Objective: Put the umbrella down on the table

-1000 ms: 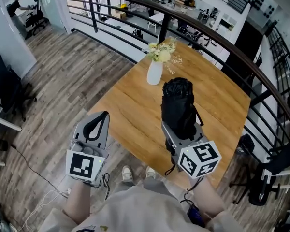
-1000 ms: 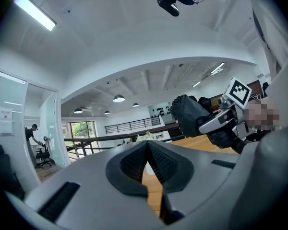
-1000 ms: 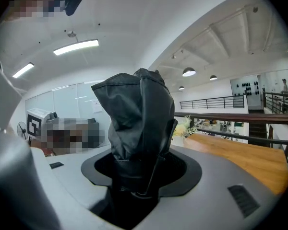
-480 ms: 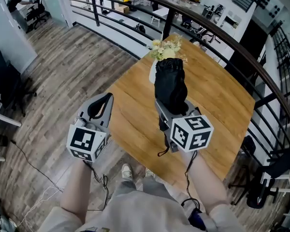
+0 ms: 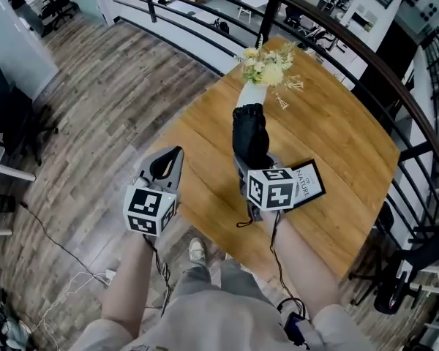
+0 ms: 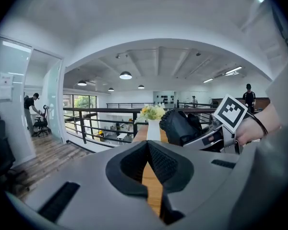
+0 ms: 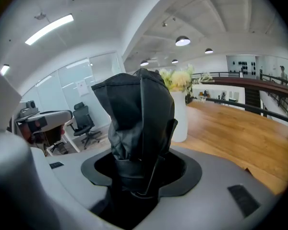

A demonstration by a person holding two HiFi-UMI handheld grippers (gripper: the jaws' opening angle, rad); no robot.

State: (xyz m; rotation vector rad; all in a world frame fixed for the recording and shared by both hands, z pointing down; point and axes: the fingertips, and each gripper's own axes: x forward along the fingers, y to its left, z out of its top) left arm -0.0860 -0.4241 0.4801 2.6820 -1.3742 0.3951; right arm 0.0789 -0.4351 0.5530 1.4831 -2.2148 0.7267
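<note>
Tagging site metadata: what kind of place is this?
Probably an open-plan office mezzanine: a wooden table stands beside a black railing overlooking desks on a lower floor, with an office chair nearby.

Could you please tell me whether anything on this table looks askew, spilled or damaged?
Nothing stands out: the vase of flowers stands upright on the table, the dark booklet lies flat, and the folded umbrella is held in the right gripper.

umbrella (image 5: 249, 131): one was counted
grippers: two were counted, left gripper (image 5: 174, 154) and right gripper (image 5: 253, 165)
table (image 5: 344, 134): one
vase (image 5: 253, 93): one, holding flowers
booklet (image 5: 308, 182): one
bystanders far off: at least two were noted, one (image 6: 30, 110), another (image 6: 248, 95)
</note>
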